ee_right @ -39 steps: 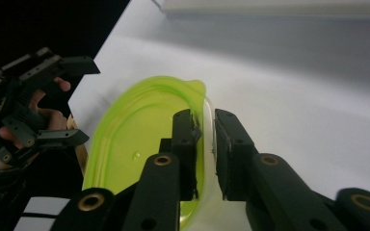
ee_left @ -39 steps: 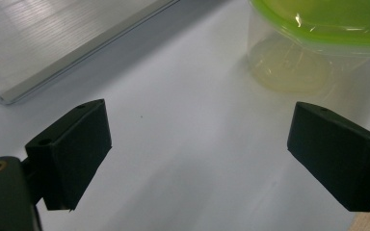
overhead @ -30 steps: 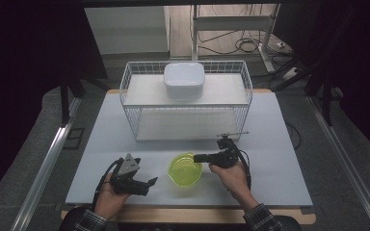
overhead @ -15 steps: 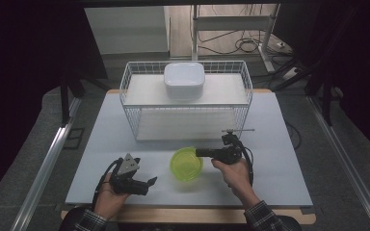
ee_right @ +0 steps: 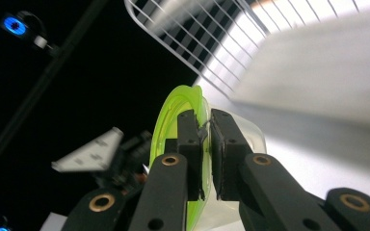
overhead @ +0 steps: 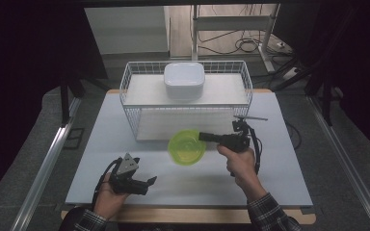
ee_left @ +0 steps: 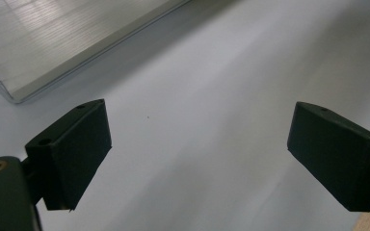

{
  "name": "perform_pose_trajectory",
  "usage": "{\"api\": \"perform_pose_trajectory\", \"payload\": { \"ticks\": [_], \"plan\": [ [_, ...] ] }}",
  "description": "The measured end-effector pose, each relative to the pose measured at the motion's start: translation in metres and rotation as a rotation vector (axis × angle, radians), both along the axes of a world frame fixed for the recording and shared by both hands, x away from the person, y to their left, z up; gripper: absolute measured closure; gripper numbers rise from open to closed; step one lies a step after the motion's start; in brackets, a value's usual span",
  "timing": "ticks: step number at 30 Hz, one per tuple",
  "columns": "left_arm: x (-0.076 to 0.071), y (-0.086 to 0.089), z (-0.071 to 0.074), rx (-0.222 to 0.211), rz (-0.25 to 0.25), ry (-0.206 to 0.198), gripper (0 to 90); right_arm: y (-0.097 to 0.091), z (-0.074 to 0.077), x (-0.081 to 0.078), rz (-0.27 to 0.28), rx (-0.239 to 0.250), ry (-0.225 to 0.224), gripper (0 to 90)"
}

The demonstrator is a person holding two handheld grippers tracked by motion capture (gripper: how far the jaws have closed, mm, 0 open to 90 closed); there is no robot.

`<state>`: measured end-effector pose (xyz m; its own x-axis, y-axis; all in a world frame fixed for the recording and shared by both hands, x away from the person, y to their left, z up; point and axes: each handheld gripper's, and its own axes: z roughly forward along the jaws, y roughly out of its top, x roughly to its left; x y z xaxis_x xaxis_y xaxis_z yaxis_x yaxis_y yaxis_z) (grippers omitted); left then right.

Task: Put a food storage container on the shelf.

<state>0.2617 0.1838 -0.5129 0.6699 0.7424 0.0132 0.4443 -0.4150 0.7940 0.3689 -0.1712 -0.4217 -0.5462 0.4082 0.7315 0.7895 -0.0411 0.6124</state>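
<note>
Green plastic bowl [overhead: 187, 147] hangs by its thin rim just in front of the wire basket [overhead: 134, 84], tipped on edge. It could slip or swing into the basket wire if you lift fast. Your right gripper [overhead: 203, 136] is clamped on that rim; your left gripper [overhead: 150, 182] rests released, holding nothing, on the desk [overhead: 289, 159].
</note>
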Motion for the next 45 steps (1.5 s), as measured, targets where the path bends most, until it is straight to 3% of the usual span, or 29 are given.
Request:
{"api": "perform_pose_trajectory", "payload": {
  "ticks": [1, 2, 3, 4, 8, 9, 10, 11, 13, 14, 16, 19, 23, 27, 28, 33, 41, 42, 43, 44, 45],
  "plan": [
    [0.000, 0.001, 0.000, -0.002, 0.001, 0.000, 7.7, 0.000, 0.016, 0.002, -0.006, 0.026, -0.018, 83.7],
    [0.000, 0.001, 0.000, -0.002, 0.001, 0.000, 7.6, 0.000, 0.016, 0.002, -0.006, 0.026, -0.018, 83.7],
    [0.000, 0.002, 0.000, 0.002, -0.001, -0.001, 7.6, -0.001, 0.033, 0.003, -0.007, 0.042, -0.044, 83.7],
    [0.000, 0.002, 0.000, 0.002, -0.001, -0.001, 7.7, -0.001, 0.033, 0.003, -0.007, 0.042, -0.044, 83.7],
    [0.001, 0.002, 0.000, 0.000, -0.003, -0.003, 7.7, 0.001, 0.068, 0.008, -0.019, 0.078, -0.067, 83.7],
    [0.001, 0.002, 0.000, 0.000, -0.003, -0.002, 7.7, 0.002, 0.084, 0.011, -0.022, 0.092, -0.078, 83.7],
    [0.000, 0.001, 0.000, -0.007, -0.001, -0.001, 7.7, 0.002, 0.084, 0.011, -0.022, 0.092, -0.078, 83.7],
    [0.000, 0.001, 0.000, -0.009, -0.001, 0.000, 7.7, 0.003, 0.102, 0.016, -0.031, 0.105, -0.091, 83.7],
    [0.000, 0.001, 0.001, -0.003, -0.005, 0.000, 7.7, 0.004, 0.108, 0.017, -0.034, 0.109, -0.095, 83.7],
    [0.000, 0.001, 0.001, -0.001, -0.008, 0.001, 7.7, 0.006, 0.125, 0.022, -0.043, 0.124, -0.108, 83.6],
    [0.000, 0.001, 0.001, -0.007, -0.007, 0.003, 7.7, 0.006, 0.131, 0.024, -0.048, 0.126, -0.115, 83.6],
    [0.000, 0.001, 0.000, -0.009, -0.009, 0.005, 7.7, 0.009, 0.155, 0.034, -0.079, 0.127, -0.137, 83.6],
    [0.000, 0.000, 0.000, -0.014, -0.010, 0.005, 7.7, 0.013, 0.174, 0.055, -0.137, 0.131, -0.144, 83.6],
    [0.000, 0.000, -0.001, -0.013, -0.014, 0.010, 7.7, 0.019, 0.174, 0.087, -0.222, 0.139, -0.115, 83.5],
    [0.000, 0.000, -0.001, -0.013, -0.014, 0.010, 7.7, 0.019, 0.174, 0.087, -0.222, 0.139, -0.115, 83.5],
    [0.001, 0.000, -0.001, -0.016, -0.019, 0.014, 7.7, 0.028, 0.153, 0.115, -0.291, 0.186, -0.037, 83.5],
    [0.001, 0.000, -0.001, -0.015, -0.025, 0.014, 7.7, 0.037, 0.140, 0.124, -0.340, 0.200, -0.016, 82.9],
    [0.001, 0.000, -0.001, -0.015, -0.025, 0.014, 7.7, 0.038, 0.141, 0.124, -0.349, 0.188, -0.014, 82.2],
    [0.001, 0.000, -0.001, -0.013, -0.026, 0.015, 7.7, 0.039, 0.142, 0.124, -0.374, 0.141, -0.036, 80.7],
    [0.001, 0.000, -0.001, -0.013, -0.026, 0.015, 7.7, 0.039, 0.142, 0.124, -0.374, 0.141, -0.036, 80.7],
    [0.000, 0.000, -0.001, -0.010, -0.029, 0.014, 7.7, 0.041, 0.142, 0.124, -0.386, 0.111, -0.050, 79.3]
  ]
}}
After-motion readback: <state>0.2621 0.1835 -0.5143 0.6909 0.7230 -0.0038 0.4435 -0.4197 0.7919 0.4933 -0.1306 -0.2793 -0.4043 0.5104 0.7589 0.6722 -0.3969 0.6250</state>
